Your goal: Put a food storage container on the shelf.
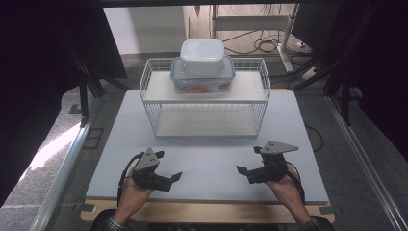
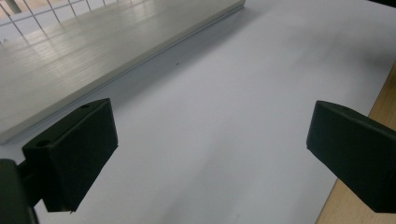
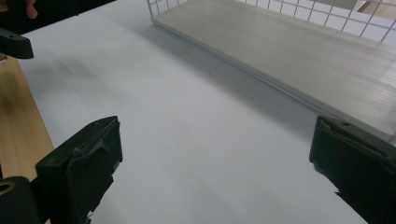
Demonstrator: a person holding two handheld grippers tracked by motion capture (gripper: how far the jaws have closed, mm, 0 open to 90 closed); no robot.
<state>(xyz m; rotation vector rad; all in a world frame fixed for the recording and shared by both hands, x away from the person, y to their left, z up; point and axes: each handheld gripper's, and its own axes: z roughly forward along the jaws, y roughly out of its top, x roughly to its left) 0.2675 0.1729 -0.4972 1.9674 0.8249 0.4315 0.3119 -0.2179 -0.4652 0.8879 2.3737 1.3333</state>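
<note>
Low near the bench's (image 1: 207, 154) front edge, left tool (image 1: 168, 166) and right tool (image 1: 249, 160) sit spread, well short of the wire rack (image 1: 204, 98).

White table top (image 1: 207, 154), wire shelf rack (image 1: 204, 98) on it

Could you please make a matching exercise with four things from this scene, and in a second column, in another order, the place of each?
1. white container
2. clear container
3. left gripper
4. right gripper

a. near table edge, left side
b. top of the stack
c. near table edge, right side
d. on the top shelf of the wire rack, under another box

Pairs: 1-b, 2-d, 3-a, 4-c
</note>
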